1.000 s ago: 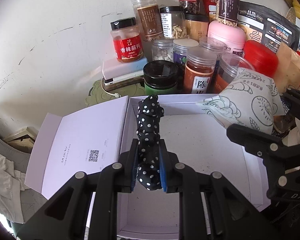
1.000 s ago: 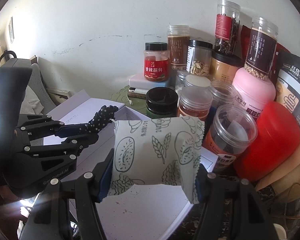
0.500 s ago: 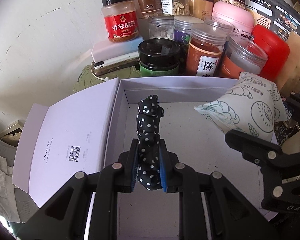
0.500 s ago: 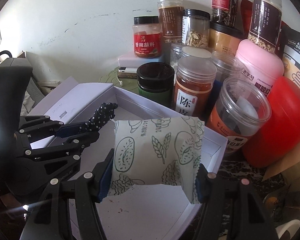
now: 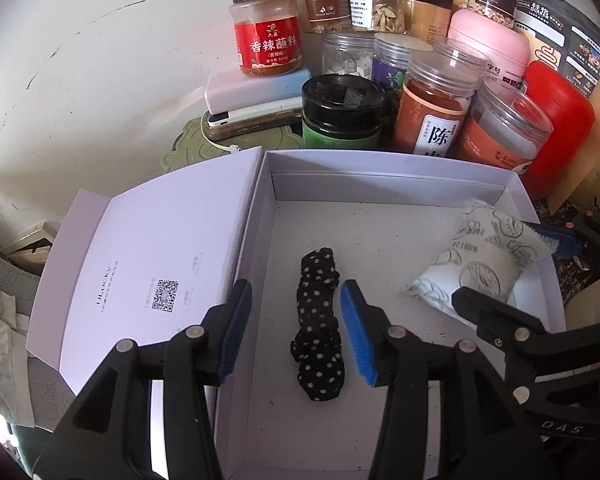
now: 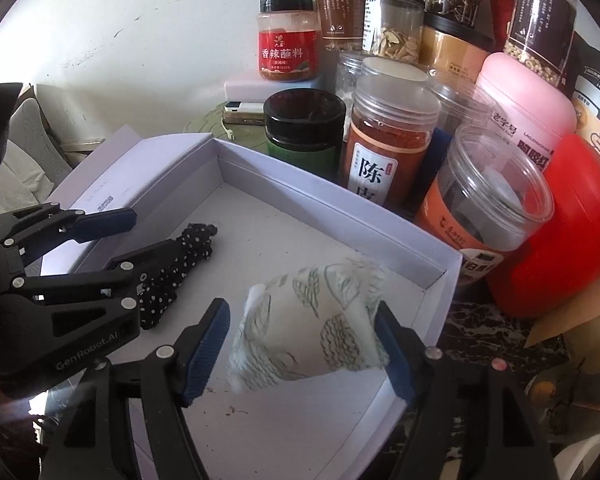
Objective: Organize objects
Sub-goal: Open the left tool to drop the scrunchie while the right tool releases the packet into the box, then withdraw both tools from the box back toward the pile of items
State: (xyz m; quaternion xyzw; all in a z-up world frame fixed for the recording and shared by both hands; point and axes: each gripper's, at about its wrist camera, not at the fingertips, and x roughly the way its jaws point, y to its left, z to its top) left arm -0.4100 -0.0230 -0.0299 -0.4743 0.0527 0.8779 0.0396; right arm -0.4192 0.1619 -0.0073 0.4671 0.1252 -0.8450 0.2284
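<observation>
A black polka-dot scrunchie [image 5: 318,324] lies on the floor of the open white box [image 5: 388,168]. My left gripper [image 5: 296,330] is open, its blue pads on either side of the scrunchie, apart from it. A white snack packet with green drawings [image 6: 316,324] sits in the box's right part, slightly blurred. My right gripper [image 6: 302,346] is open around the packet; its right pad seems to touch it, the left pad is clear. The scrunchie [image 6: 176,268] and the left gripper also show in the right wrist view. The packet [image 5: 480,260] shows in the left wrist view.
The box lid [image 5: 140,280] lies folded open to the left. Several jars stand crowded behind the box: a red-label spice jar [image 5: 266,36], a black-lidded green jar [image 5: 342,114], an orange jar [image 5: 432,116], a red canister [image 5: 560,120]. A white wall is behind.
Both grippers lowered into the box and opened. The scrunchie was let go and now lies on the box floor. The packet was released and rests in the box's right part.
</observation>
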